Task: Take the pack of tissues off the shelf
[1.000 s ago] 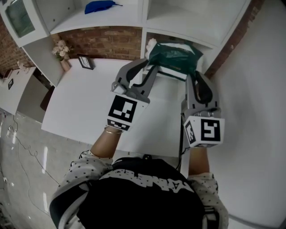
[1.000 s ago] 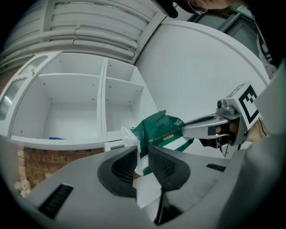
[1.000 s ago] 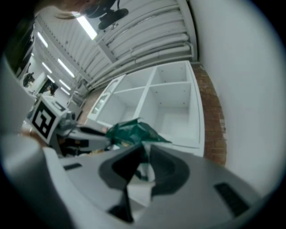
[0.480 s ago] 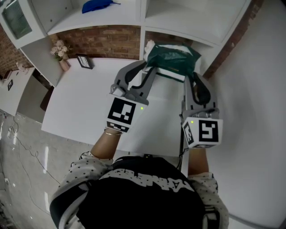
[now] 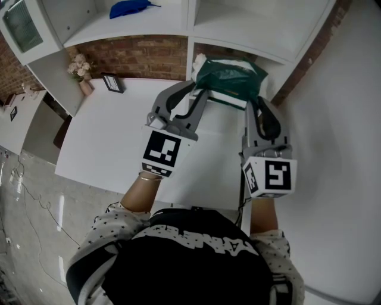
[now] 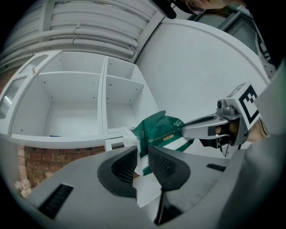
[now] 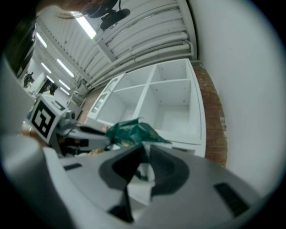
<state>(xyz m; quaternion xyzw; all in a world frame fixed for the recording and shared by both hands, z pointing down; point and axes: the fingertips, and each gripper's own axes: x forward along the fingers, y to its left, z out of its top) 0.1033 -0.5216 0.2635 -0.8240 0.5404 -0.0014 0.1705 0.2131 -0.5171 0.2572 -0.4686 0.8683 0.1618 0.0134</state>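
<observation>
pack [image 5: 231, 76]: green and white, at the lower front edge of the shelf [image 5: 256, 36]
left gripper [image 5: 198, 94]: tips on the pack's left end
right gripper [image 5: 256, 101]: tips on the pack's right end
table [image 5: 107, 143]: white, below and left of the pack
frame [image 5: 113, 82]: on the table, well left of the pack
flowers [image 5: 80, 65]: left of the pack, beyond the frame
blue cloth [image 5: 132, 8]: on a shelf board, up and left of the pack
</observation>
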